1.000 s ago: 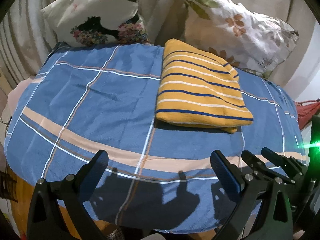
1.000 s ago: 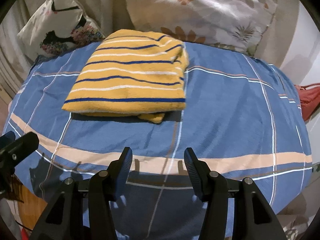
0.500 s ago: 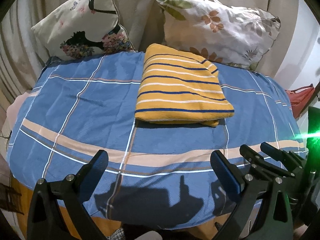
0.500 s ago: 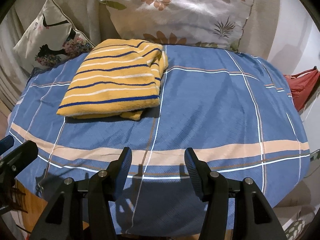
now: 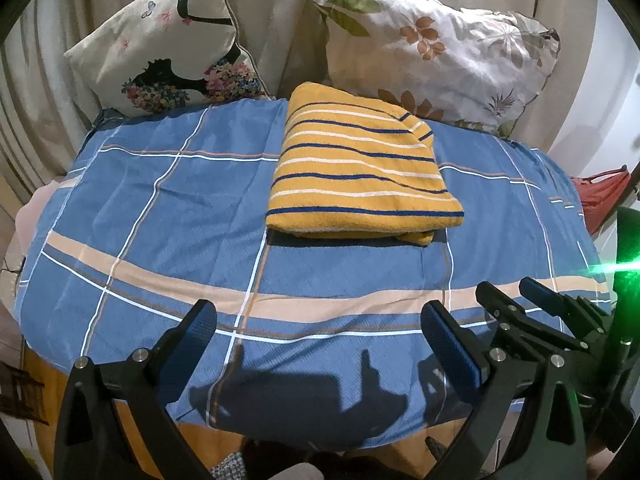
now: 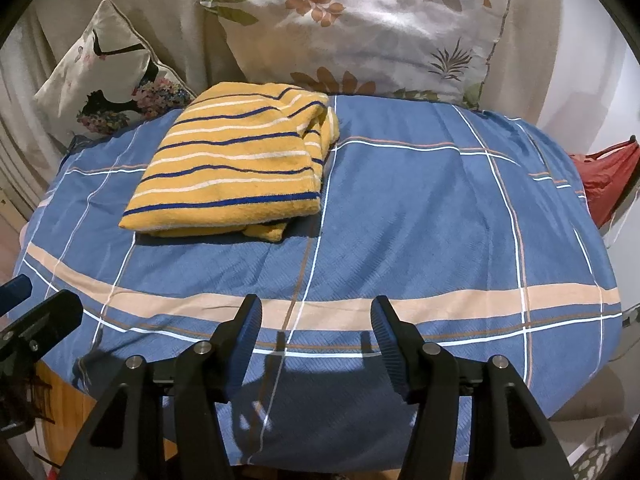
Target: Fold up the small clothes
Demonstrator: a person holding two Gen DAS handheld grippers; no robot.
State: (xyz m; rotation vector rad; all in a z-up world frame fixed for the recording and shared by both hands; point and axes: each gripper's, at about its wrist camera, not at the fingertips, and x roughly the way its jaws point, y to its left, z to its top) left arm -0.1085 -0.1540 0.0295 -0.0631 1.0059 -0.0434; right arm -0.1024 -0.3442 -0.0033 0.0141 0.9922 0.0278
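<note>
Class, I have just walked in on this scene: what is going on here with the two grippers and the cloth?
A person holds a two-finger gripper in each hand over a blue plaid sheet. A yellow striped garment lies folded on it, near two floral cushions. Neither gripper touches it: the left gripper and the right gripper both hang open and empty at the near edge of the sheet. The fold looks finished.
</note>
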